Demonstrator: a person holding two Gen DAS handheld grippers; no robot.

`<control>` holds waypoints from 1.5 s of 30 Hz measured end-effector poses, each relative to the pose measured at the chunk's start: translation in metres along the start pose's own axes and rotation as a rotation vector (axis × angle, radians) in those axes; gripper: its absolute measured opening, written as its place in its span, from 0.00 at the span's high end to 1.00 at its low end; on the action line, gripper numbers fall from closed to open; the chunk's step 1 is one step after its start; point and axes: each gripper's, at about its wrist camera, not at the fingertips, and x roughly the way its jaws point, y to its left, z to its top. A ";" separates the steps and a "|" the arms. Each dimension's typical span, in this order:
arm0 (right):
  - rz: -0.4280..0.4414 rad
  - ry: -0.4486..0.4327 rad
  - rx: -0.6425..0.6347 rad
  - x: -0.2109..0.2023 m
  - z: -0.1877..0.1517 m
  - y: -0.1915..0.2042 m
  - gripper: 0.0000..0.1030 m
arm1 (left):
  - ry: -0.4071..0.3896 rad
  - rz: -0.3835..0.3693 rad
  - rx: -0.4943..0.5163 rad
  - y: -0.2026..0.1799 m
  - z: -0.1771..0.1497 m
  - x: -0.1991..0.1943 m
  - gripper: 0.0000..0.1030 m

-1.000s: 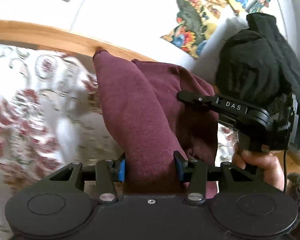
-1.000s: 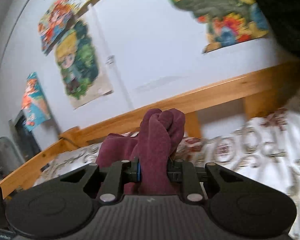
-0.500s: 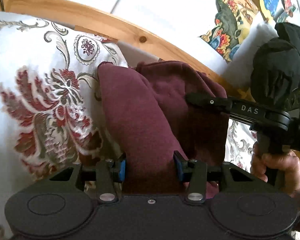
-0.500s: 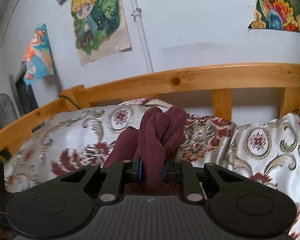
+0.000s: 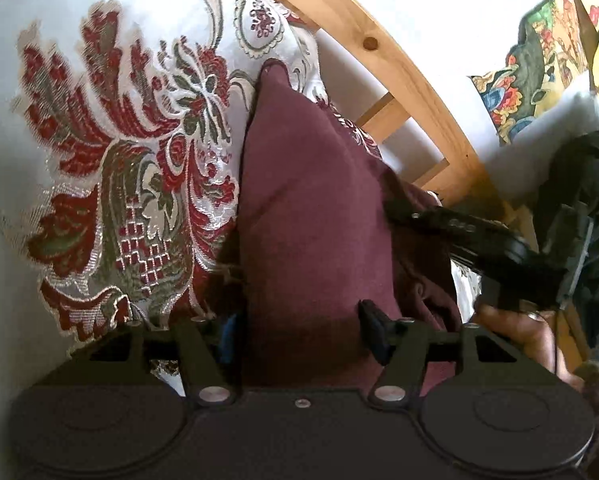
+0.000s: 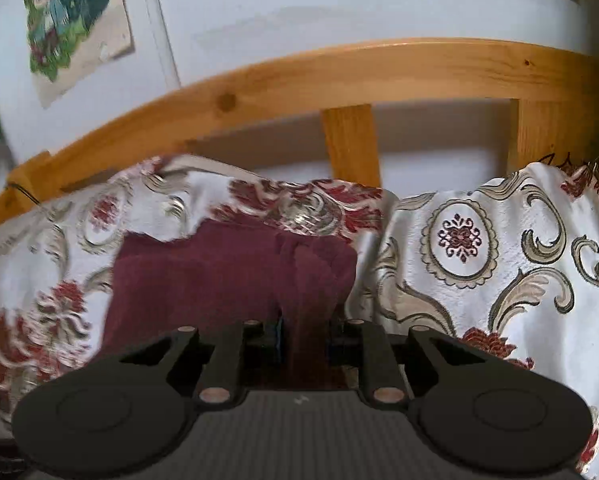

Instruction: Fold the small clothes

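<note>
Both grippers clamping maroon garment [image 5: 315, 216].

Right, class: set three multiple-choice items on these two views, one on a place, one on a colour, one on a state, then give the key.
1. The garment lies on:
A. a floral bedspread
B. a bare floor
C. a desk

2. The garment's colour:
A. yellow
B. maroon
C. white

3. The right tool is:
A. shut on the garment
B. open and empty
C. holding a poster

Key:
1 A: the patterned cover surrounds it.
2 B: dark red in both views.
3 A: cloth is pinched between its fingers; the left tool holds cloth too.
</note>
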 end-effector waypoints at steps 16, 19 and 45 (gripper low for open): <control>-0.047 -0.140 -0.120 -0.099 -0.058 0.012 0.00 | 0.045 0.066 0.095 -0.033 -0.007 0.006 0.02; -0.055 -0.161 -0.131 -0.123 -0.084 0.019 0.00 | 0.031 0.099 0.071 -0.034 -0.006 0.001 0.02; -0.058 -0.226 -0.105 -0.226 -0.131 0.034 0.00 | -0.082 0.230 0.321 -0.099 -0.033 -0.067 0.01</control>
